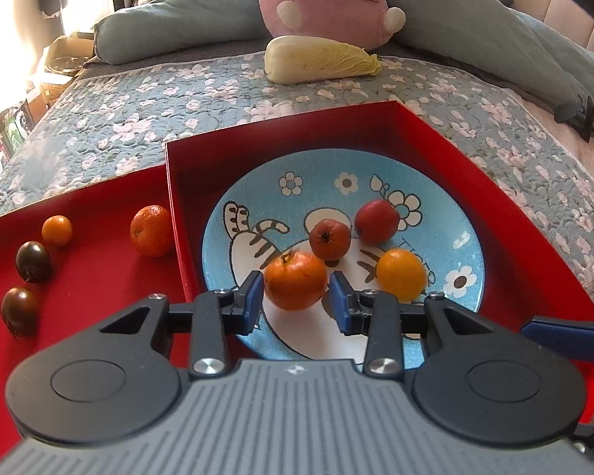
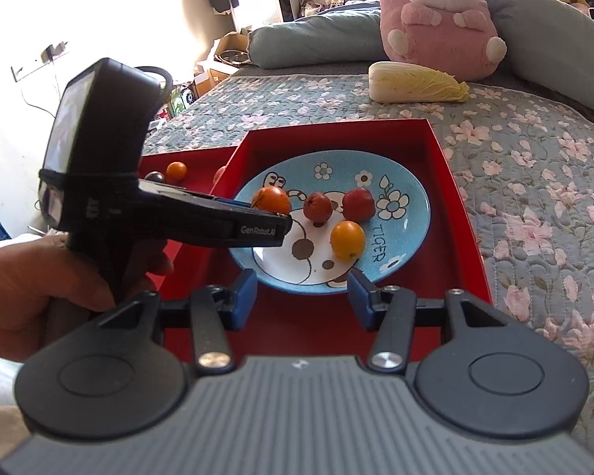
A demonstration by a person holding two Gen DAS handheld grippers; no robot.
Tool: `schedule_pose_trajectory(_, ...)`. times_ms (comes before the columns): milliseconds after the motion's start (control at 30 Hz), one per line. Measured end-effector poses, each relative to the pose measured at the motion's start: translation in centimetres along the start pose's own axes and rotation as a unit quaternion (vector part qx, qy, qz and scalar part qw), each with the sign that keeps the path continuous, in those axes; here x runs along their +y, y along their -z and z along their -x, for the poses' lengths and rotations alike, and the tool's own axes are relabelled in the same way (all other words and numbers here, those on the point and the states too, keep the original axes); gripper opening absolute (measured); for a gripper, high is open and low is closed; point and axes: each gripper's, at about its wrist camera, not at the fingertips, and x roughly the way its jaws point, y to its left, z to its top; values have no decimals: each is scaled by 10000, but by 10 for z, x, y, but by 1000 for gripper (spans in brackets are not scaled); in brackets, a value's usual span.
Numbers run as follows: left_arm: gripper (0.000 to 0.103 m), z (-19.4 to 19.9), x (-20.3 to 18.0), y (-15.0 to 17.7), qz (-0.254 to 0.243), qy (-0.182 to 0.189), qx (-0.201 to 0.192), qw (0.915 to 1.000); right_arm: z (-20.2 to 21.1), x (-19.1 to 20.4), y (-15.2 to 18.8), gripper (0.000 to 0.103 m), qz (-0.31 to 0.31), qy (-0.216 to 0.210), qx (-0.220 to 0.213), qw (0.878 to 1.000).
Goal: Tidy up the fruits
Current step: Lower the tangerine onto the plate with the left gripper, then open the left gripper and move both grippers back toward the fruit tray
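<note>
Presently, left wrist view, centre: my left gripper is parted around a tangerine on the plate, blue pads beside it, contact unclear; also on the plate: two red fruits, one yellow fruit; red tray, left of frame: two dark tomatoes, two orange fruits; right wrist view, lower centre: my right gripper wide apart, holding nothing, near the plate's edge.
</note>
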Motion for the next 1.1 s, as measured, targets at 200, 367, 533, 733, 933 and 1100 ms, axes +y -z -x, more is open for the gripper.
schedule_pose_trajectory(200, 43, 2, -2, -2, -8, 38, -16, 10000, 1, 2, 1, 53, 28, -16, 14, 10000)
schedule_pose_trajectory(367, 43, 10, -2, -1, 0, 128, -55, 9999, 2, 3, -2, 53, 37, 7, -21, 10000)
schedule_pose_trajectory(533, 43, 24, 3, -1, -3, 206, -162, 9997, 2, 8, -3, 53, 86, -19, -19, 10000)
schedule_pose_trajectory(733, 44, 42, 22, -2, 65, 197, -285, 9994, 1, 18, -7, 53, 174, -101, -9, 9998)
schedule_pose_trajectory(933, 44, 55, 53, 2, 242, 18, -349, 9991, -2, 29, -11, 53, 234, -154, -16, 9996)
schedule_pose_trajectory(1100, 44, 63, 84, 7, 420, -156, -384, 9983, -5, 38, -14, 53, 285, -191, 10, 9994)
